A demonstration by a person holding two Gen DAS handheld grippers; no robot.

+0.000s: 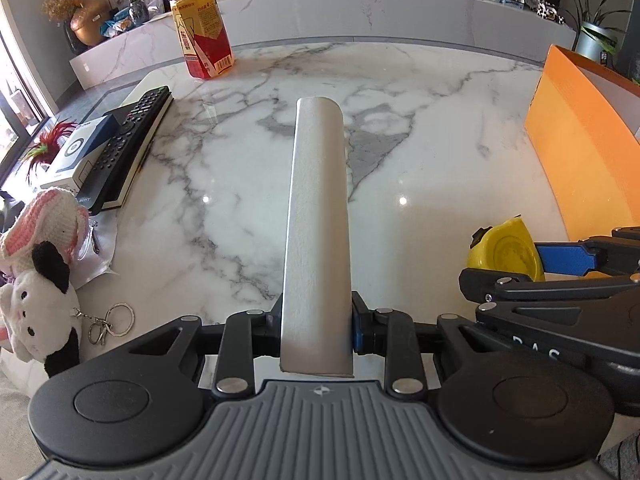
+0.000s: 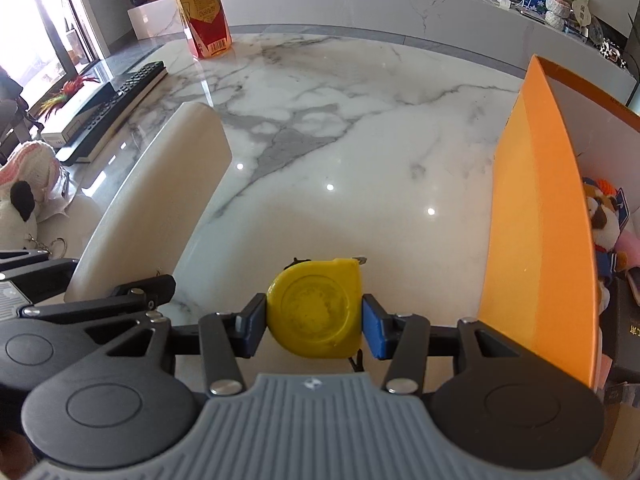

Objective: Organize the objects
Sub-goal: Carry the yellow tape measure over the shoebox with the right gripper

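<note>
My left gripper (image 1: 316, 330) is shut on a long pale grey case (image 1: 318, 216) that sticks out forward above the marble table (image 1: 420, 152); the same case (image 2: 156, 208) shows at the left of the right wrist view. My right gripper (image 2: 314, 322) is shut on a yellow tape measure (image 2: 316, 312), held just above the table; the tape measure (image 1: 506, 250) and the right gripper (image 1: 532, 264) also appear at the right of the left wrist view. An orange box (image 2: 536, 240) stands right beside the tape measure, with plush toys (image 2: 604, 220) inside.
A juice bottle (image 1: 202, 32) stands at the far left of the table. A black remote (image 1: 128, 136) lies on a book beside a small white-and-blue box (image 1: 78, 156). Plush toys (image 1: 40, 280) and a keyring (image 1: 110, 322) sit at the left edge. A low marble counter runs behind.
</note>
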